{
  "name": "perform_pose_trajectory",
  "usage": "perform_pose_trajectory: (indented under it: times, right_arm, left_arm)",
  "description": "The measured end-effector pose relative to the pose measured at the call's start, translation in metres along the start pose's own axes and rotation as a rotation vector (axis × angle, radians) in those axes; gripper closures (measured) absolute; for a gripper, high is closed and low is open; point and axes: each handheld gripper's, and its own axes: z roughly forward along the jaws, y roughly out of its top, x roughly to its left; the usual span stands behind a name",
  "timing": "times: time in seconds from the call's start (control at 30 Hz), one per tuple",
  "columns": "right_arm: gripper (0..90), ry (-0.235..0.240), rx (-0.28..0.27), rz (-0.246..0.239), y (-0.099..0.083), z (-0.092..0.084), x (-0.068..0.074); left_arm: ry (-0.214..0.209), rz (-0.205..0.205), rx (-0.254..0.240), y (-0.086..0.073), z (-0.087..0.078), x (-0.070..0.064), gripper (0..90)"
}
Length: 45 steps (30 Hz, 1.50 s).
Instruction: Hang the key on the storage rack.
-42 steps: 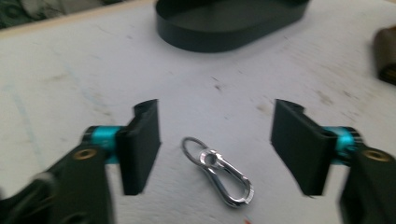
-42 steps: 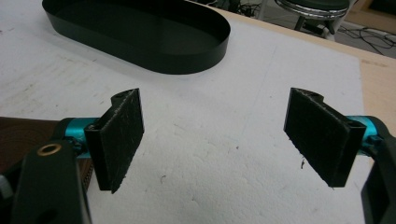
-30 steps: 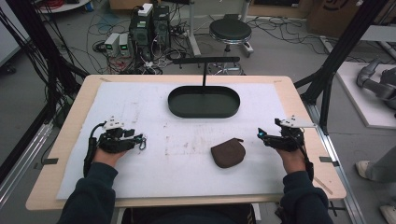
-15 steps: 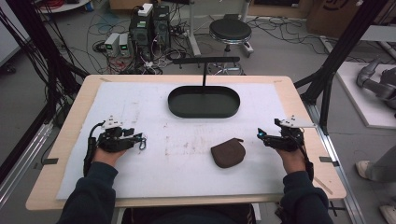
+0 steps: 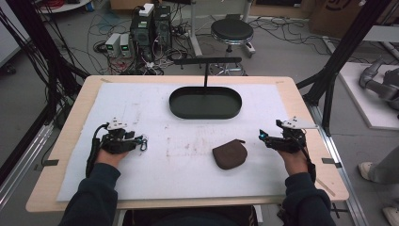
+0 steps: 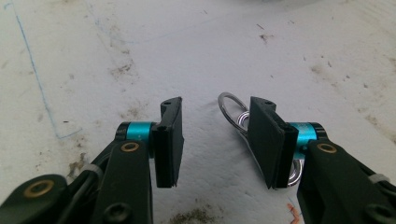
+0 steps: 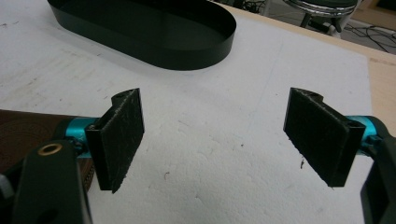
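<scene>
Lower left of the high view: a dark sleeve and hand hold the left gripper (image 5: 141,141) low over the white mat of the counter (image 5: 66,160). Its jaws stand partly spread with nothing between the pads. In the left gripper view, a set of metal key rings (image 6: 233,114) lies on the mat just outside the right-hand jaw, partly hidden behind it; whether ring and jaw touch cannot be told.

Lower right of the high view: the other hand holds the right gripper (image 5: 263,137), its jaws spread wide over bare mat, gripping nothing.

Against the pictures from a second and half a second ago, almost nothing differs. Both hands sit in the same spots, and the key rings and pouch lie where they were. The left jaws have narrowed only a hair. This reads as a pause, with no grasp started.

Lower centre, between the two hands and nearer the right one: a small brown leather pouch (image 5: 230,154) lies flat and closed on the mat. Its edge also appears at the left of the right gripper view.

Upper centre, well beyond both hands: a black oval tray (image 5: 179,107) sits empty, an upright post with a crossbar (image 5: 207,61) rising behind it.

The likely next step is closing on the key rings.
</scene>
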Motion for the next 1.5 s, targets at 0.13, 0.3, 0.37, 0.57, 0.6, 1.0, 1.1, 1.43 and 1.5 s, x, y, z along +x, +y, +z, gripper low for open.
perform_pose_trajectory:
  times: [0.13, 0.3, 0.37, 0.57, 0.6, 1.0, 1.1, 1.43, 1.5]
  right_arm:
    - [20.5, 0.0, 0.003, 0.0, 0.0, 0.0, 0.0]
    - [20.5, 0.001, 0.004, -0.001, 0.0, 0.0, 0.0]
    - [20.5, 0.0, 0.005, 0.001, 0.0, 0.0, 0.001]
    - [20.5, -0.002, 0.008, -0.002, 0.0, 0.001, 0.001]
    - [20.5, 0.0, 0.008, -0.003, 0.0, 0.001, 0.001]
    - [20.5, 0.001, 0.01, -0.007, 0.0, 0.002, 0.002]
    - [20.6, 0.002, 0.011, -0.009, 0.0, 0.002, 0.002]
    - [20.6, 0.005, 0.01, -0.009, 0.0, 0.003, 0.001]
    - [20.6, 0.004, 0.011, -0.008, 0.0, 0.002, 0.001]
  left_arm:
    - [-0.018, -0.012, 0.028, -0.001, 0.002, 0.001, 55.9]
    - [-0.057, -0.003, 0.038, -0.001, 0.004, -0.001, 65.3]
    - [-0.081, -0.001, 0.034, -0.001, 0.004, -0.002, 70.8]
    - [-0.101, 0.038, 0.059, -0.001, 0.008, -0.007, 76.5]
    - [-0.101, 0.042, 0.056, -0.001, 0.008, -0.007, 78.5]
    - [-0.1, 0.039, 0.048, 0.002, 0.01, -0.008, 84.1]
    - [-0.091, 0.052, 0.056, 0.004, 0.011, -0.01, 84.3]
    - [-0.093, 0.043, 0.049, 0.006, 0.009, -0.009, 84.6]
    - [-0.09, 0.043, 0.054, 0.006, 0.009, -0.01, 84.5]
